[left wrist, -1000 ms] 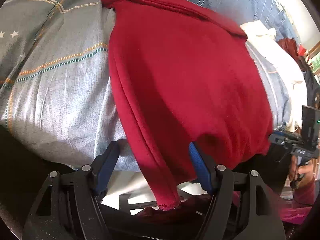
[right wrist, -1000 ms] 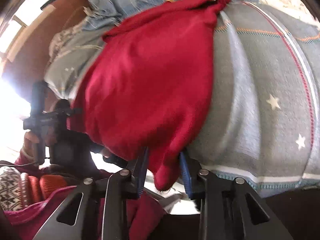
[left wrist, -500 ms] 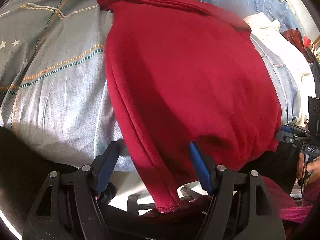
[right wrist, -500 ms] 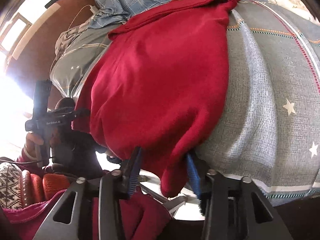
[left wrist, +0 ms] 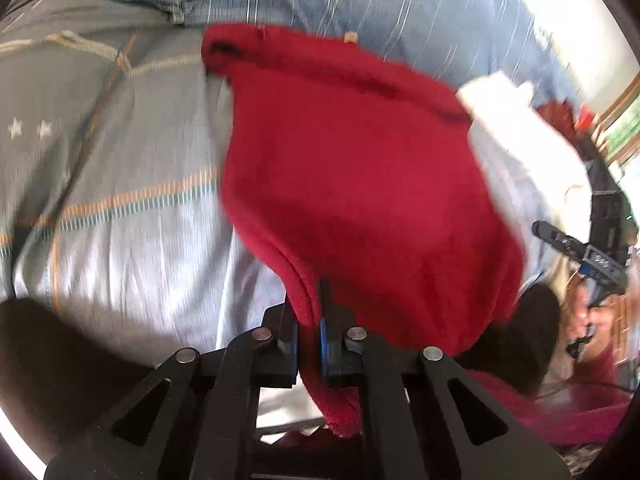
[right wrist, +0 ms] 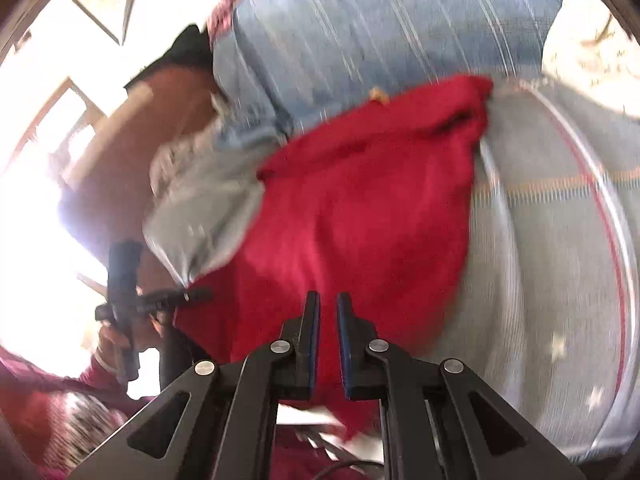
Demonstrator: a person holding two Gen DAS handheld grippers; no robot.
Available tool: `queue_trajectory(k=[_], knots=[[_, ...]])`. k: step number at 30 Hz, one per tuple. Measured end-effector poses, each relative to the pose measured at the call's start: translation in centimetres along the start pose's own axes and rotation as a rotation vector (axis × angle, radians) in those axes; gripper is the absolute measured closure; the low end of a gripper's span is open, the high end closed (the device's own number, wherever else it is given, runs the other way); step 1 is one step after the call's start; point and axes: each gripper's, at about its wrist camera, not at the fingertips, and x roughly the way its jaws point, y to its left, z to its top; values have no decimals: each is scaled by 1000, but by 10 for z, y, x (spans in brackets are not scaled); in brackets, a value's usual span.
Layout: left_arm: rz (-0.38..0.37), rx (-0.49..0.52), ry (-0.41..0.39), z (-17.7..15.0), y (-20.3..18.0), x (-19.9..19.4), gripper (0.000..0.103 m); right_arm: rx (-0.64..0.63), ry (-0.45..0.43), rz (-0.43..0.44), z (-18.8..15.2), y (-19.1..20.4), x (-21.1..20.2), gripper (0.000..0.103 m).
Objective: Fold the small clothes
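A red knit garment lies spread on the bed, its near hem hanging over the bed's edge. My left gripper is shut on the left part of that hem, with a red fold pinched between the blue pads. In the right wrist view the same garment runs down into my right gripper, which is shut on the hem's other corner. Each gripper also shows in the other's view: the right gripper at the far right, the left gripper at the far left. Both views are motion-blurred.
The bed cover is grey-blue with orange stripes and small stars. A blue plaid quilt is bunched beyond the garment. White cloth lies to the garment's right. Brown wooden furniture stands by a bright window.
Both grippers have closed on the garment's near hem, which before hung loose between open jaws. Both have since risen, and the hem lifts with them.
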Motion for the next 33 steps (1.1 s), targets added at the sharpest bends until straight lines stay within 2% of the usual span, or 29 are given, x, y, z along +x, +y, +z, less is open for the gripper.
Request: queue_trajectory(k=[2,3,6,7,8,9,13,15,18,24,28,29,33], knots=[[-24,-18,-23,13,3,-3,98,5,-25,-1,13,-1,-4,95],[-34,-17,-38,21,3,-6,98,0,-21,-31,20,-2,-2,95],[-39,22,-68,31,-4,-11,98,6,48,-16,22,-1,4,87],[-45,32,-65,31,-2,-11,98,14,103,-9,19,-2,7,75],[-49,40,-60,32,1,-11,98,16,137,-22,14,-3,9,57],[-48,42,-53,31,0,-8,98,20,168,-37,5,-7,9,52],[-55,20,-42,29,6,-5,98,84,280,-30,-34,-25,6,51],[-61,8,-49,28,6,-8,98,148,325,12,-56,-35,7,50],[-57,12,-61,30,4,-11,98,169,398,-1,-80,-41,17,50],[-34,23,-52,29,2,-9,98,207,443,59,-99,-50,40,50],[-17,5,-35,25,5,-5,98,214,443,72,-97,-48,43,53],[-7,0,-30,23,6,-3,98,207,442,58,-96,-48,39,50],[2,1,-23,18,7,0,98,214,335,51,-85,-54,13,50]])
